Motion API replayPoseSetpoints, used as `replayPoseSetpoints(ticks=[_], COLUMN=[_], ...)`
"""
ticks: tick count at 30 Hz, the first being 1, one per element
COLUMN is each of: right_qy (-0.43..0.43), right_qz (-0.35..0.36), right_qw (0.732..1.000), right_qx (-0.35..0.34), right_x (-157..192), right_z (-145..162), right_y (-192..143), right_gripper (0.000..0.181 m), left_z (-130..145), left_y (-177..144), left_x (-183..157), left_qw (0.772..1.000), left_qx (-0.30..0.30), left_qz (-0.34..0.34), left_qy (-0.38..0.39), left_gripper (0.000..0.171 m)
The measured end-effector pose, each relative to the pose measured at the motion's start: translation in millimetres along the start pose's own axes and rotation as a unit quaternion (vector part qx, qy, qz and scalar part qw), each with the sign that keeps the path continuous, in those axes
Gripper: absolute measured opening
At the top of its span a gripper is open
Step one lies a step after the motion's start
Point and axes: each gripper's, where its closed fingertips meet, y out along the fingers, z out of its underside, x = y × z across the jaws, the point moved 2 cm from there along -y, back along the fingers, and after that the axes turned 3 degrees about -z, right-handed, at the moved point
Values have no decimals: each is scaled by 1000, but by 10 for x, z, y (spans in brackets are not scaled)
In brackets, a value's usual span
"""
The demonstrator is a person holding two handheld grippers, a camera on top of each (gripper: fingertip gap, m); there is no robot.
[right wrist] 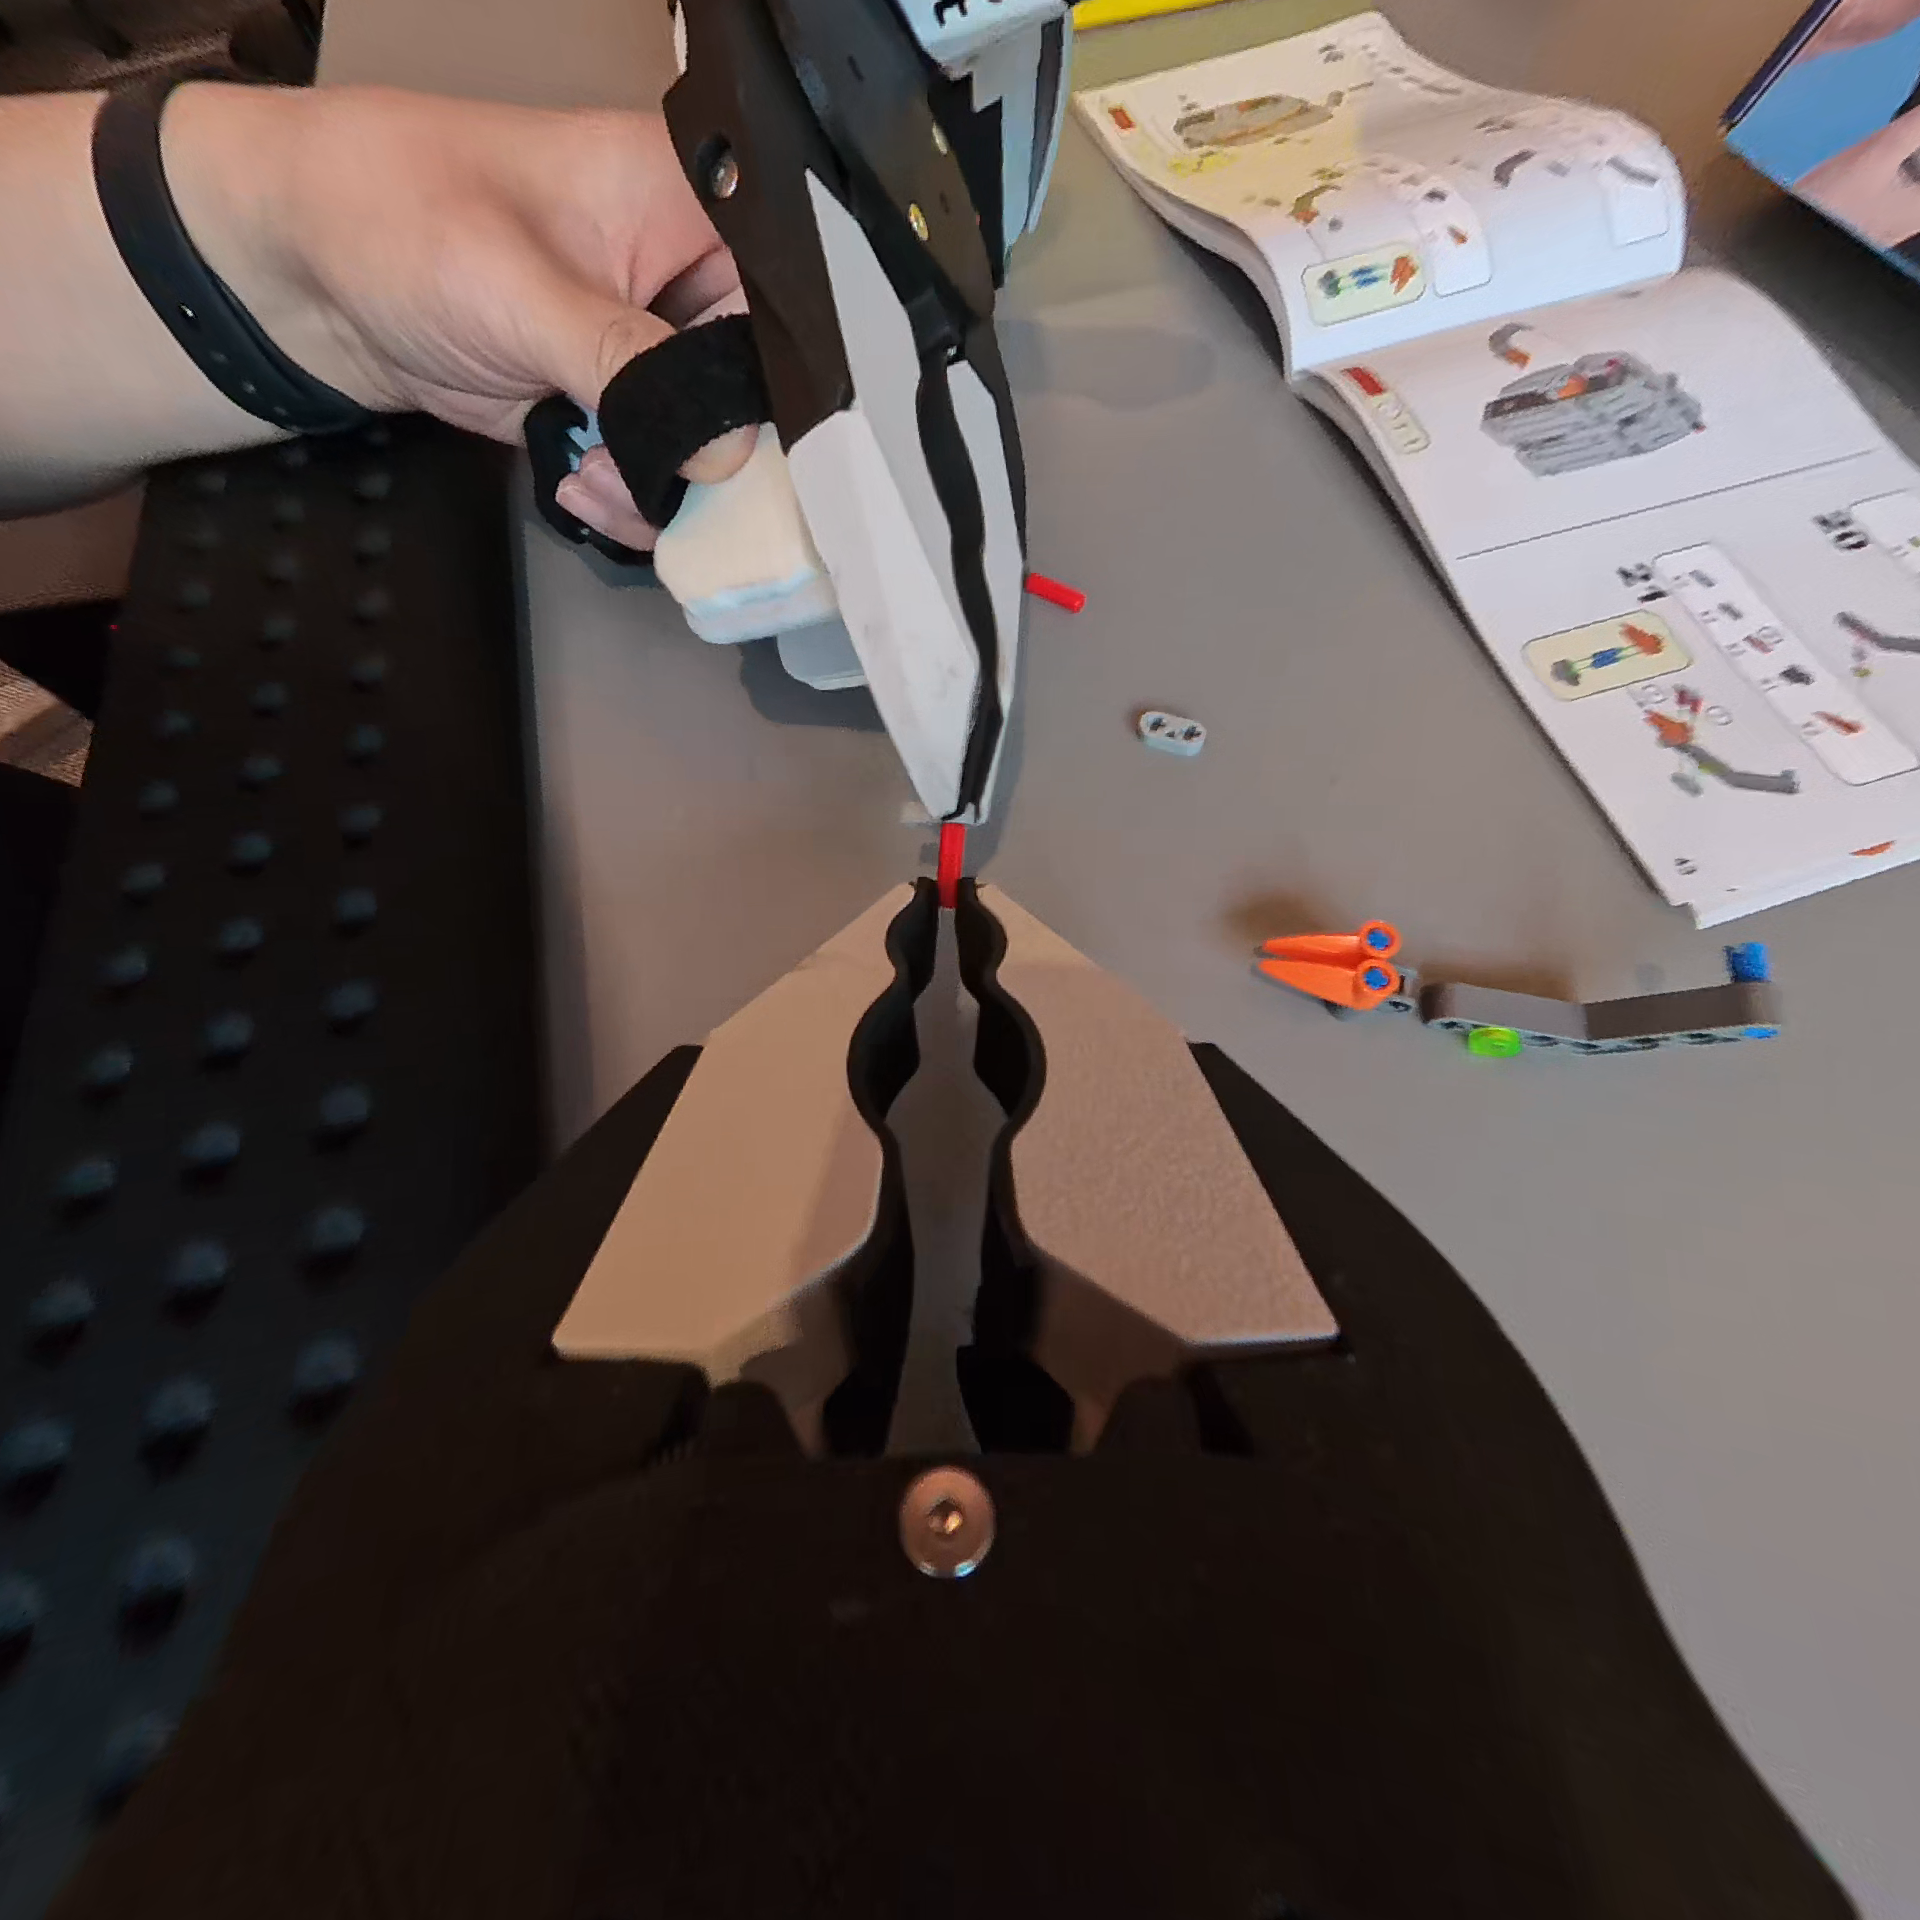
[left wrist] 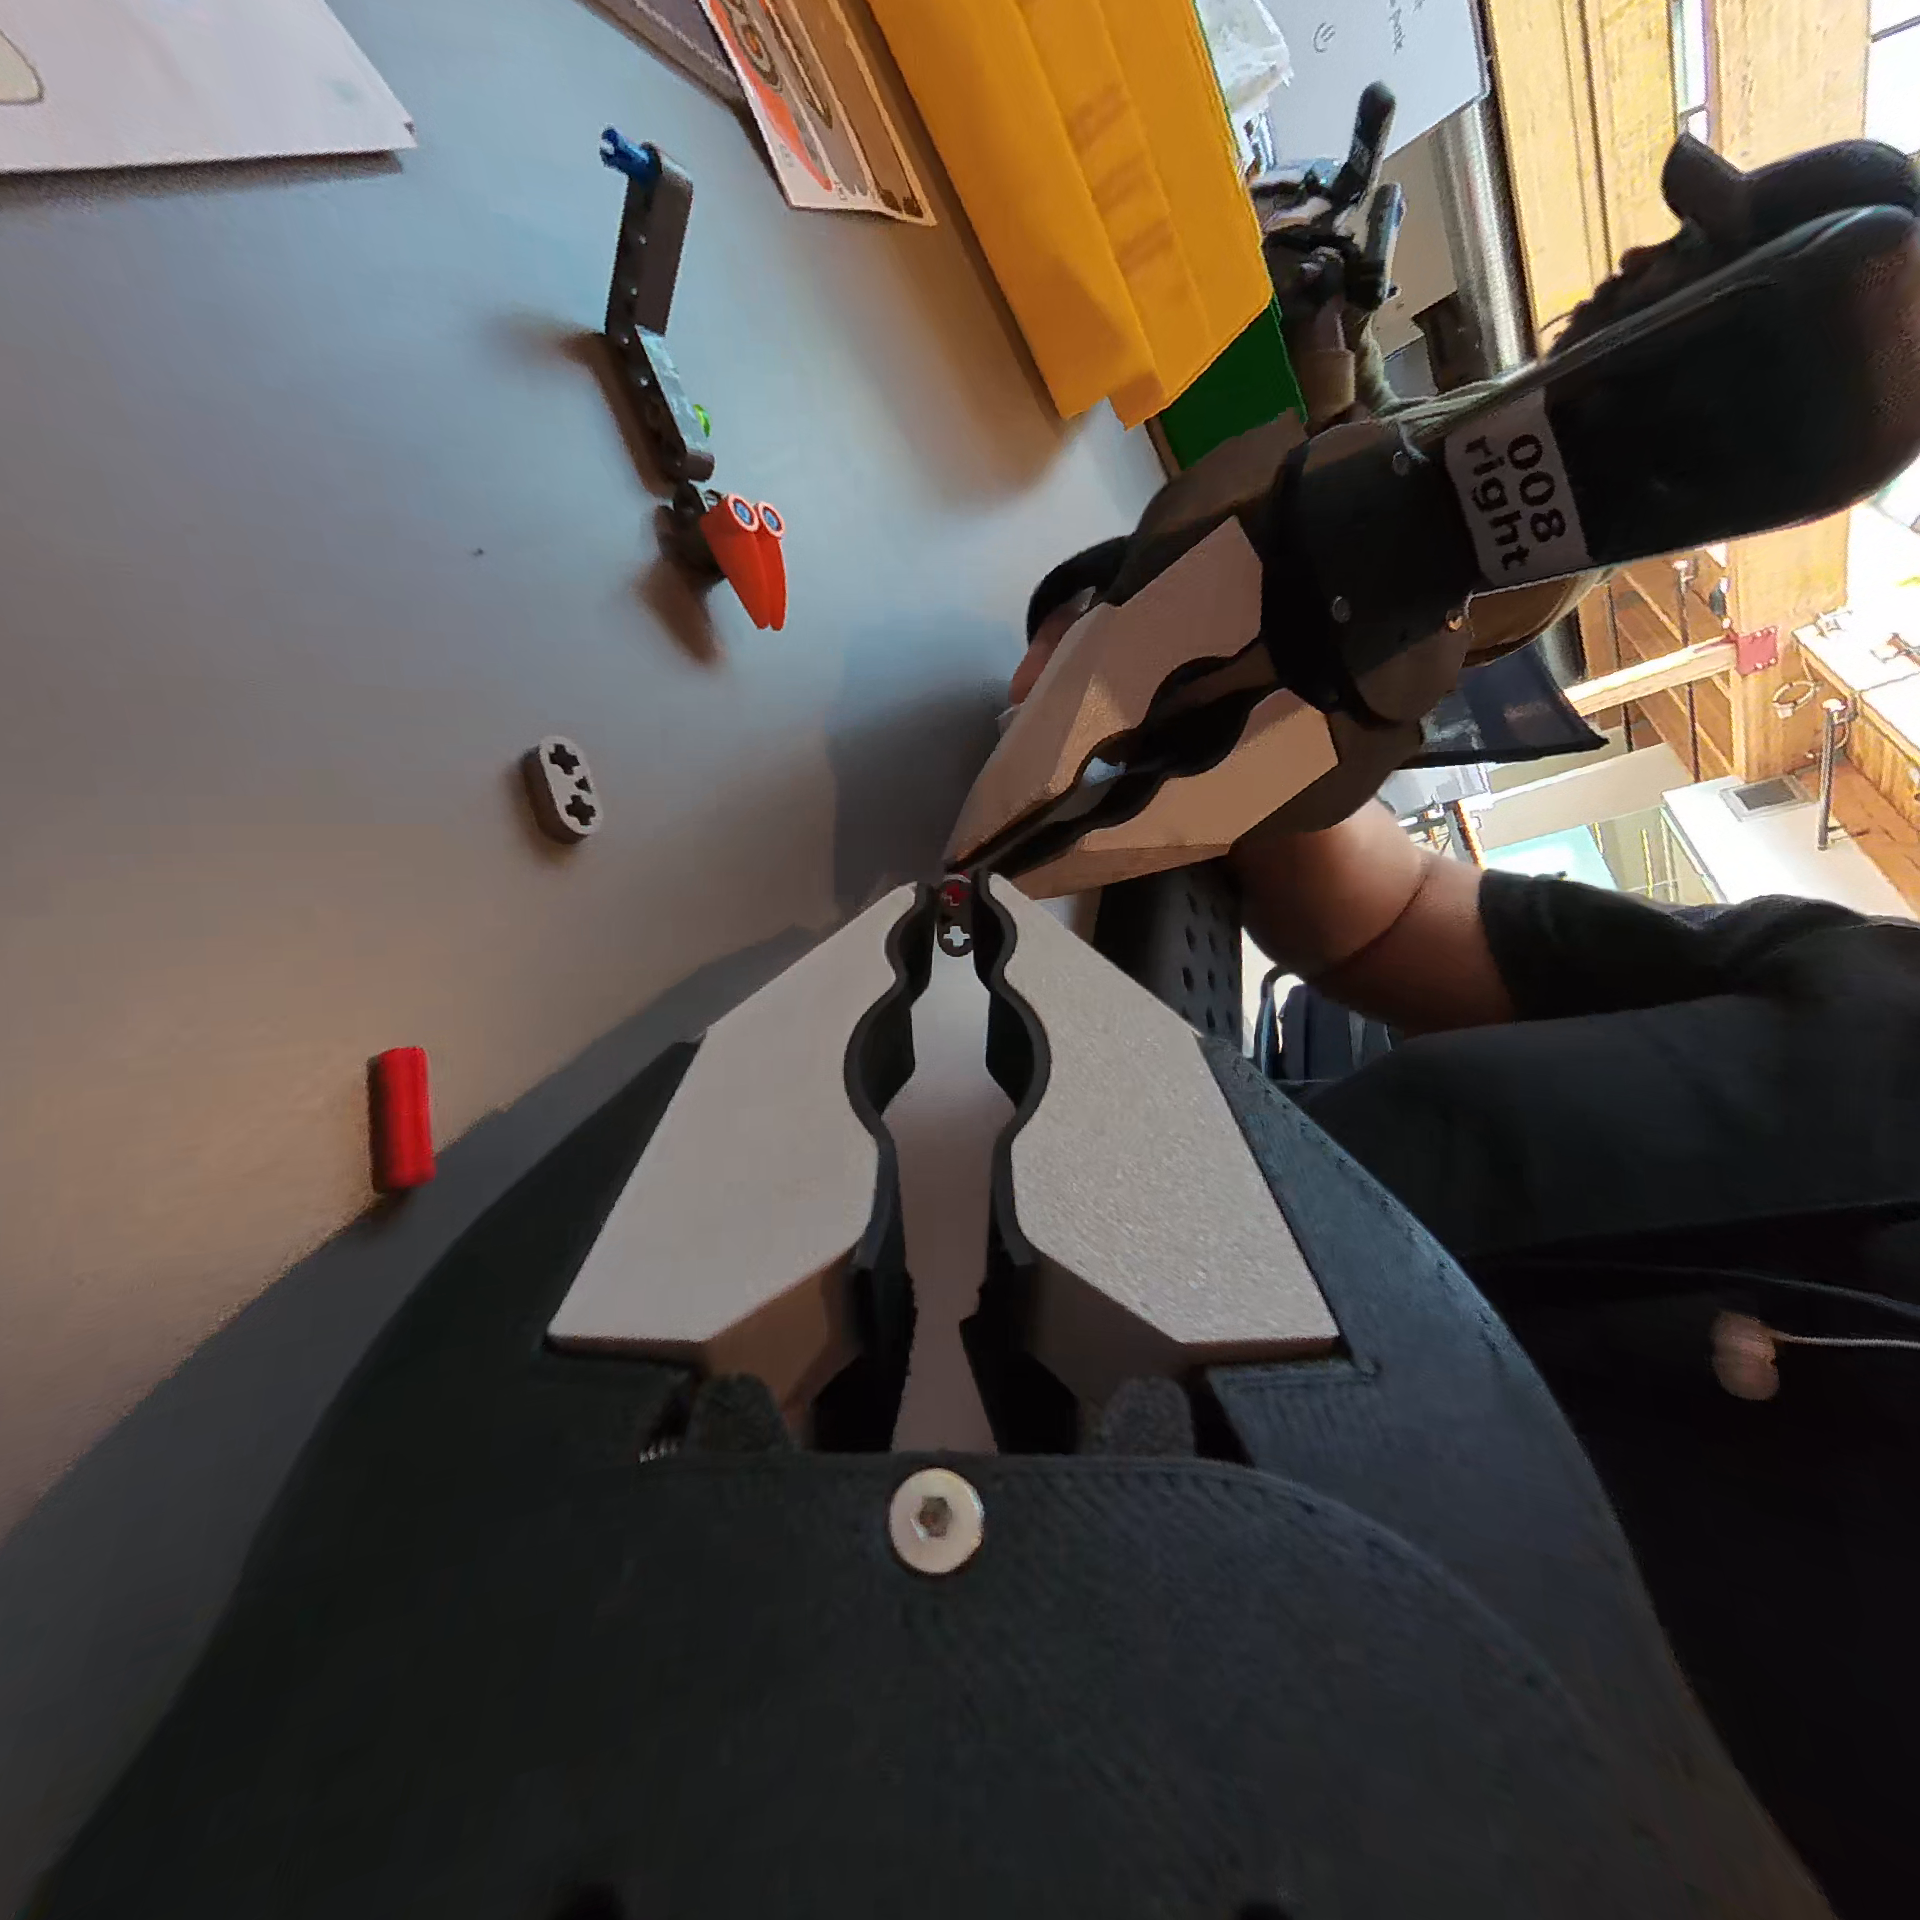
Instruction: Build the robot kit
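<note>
My left gripper (left wrist: 954, 906) is shut on a small grey connector (left wrist: 954, 938) with a cross-shaped hole. A thin red axle (left wrist: 957, 891) sits at the connector's far end. My right gripper (right wrist: 948, 896) is shut on the same red axle (right wrist: 950, 860), tip to tip with the left gripper (right wrist: 954, 816), which comes down from above. In the left wrist view the right gripper (left wrist: 961, 864) comes in from the upper right. Both are held just above the grey table (right wrist: 1351, 1299). In the right wrist view the connector is hidden inside the left gripper's tips.
On the table lie a spare grey two-hole connector (left wrist: 562, 788) (right wrist: 1172, 730), a short red pin (left wrist: 402, 1117) (right wrist: 1055, 594), and a dark beam assembly (left wrist: 652, 312) (right wrist: 1600, 1020) with two orange cones (left wrist: 750, 561) (right wrist: 1325, 966). An open instruction booklet (right wrist: 1558, 468) lies at the right. A black studded surface (right wrist: 208, 987) is at the left. The grippers are tip to tip, or close to it.
</note>
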Motion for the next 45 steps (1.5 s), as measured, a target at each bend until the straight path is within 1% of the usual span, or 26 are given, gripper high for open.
replayPoseSetpoints(ticks=[3, 6, 11, 14, 19, 25, 30, 35, 40, 45], right_qy=[17, 30, 38, 46, 52, 42, 42, 34, 35, 64], right_qz=[-9, -7, 0, -3, -5, -7, -14, -15, -11, -28], right_qw=[1000, 999, 999, 998, 996, 994, 989, 984, 983, 979], right_qx=[0, -23, -29, -44, -72, -100, -140, -175, -180, -190], right_x=[-4, -32, -57, -64, -80, -75, -66, -36, -42, -58], right_z=[23, -32, -45, -75, -135, -207, -309, -424, -442, -453], right_y=[52, 31, 28, 11, -34, -89, -200, -313, -332, -343], right_gripper=[3, 3, 3, 3, 3, 3, 3, 3, 3, 3], left_z=[30, -13, -17, -29, -52, -100, -175, -251, -278, -284], left_y=[-1, -34, -45, -58, -66, -95, -125, -166, -171, -176], left_x=[40, 35, 60, 59, 54, -13, -134, -278, -297, -306], left_qw=[1000, 999, 999, 998, 997, 993, 988, 977, 974, 973], left_qx=[-2, -16, -18, -25, -30, -45, -64, -83, -90, -92], left_qz=[-1, 17, 19, 32, 35, 79, 120, 179, 190, 194], left_qy=[-17, -34, -44, -57, -55, -76, -74, -85, -89, -85], left_gripper=[5, 5, 5, 5, 5, 5, 5, 5, 5, 5])
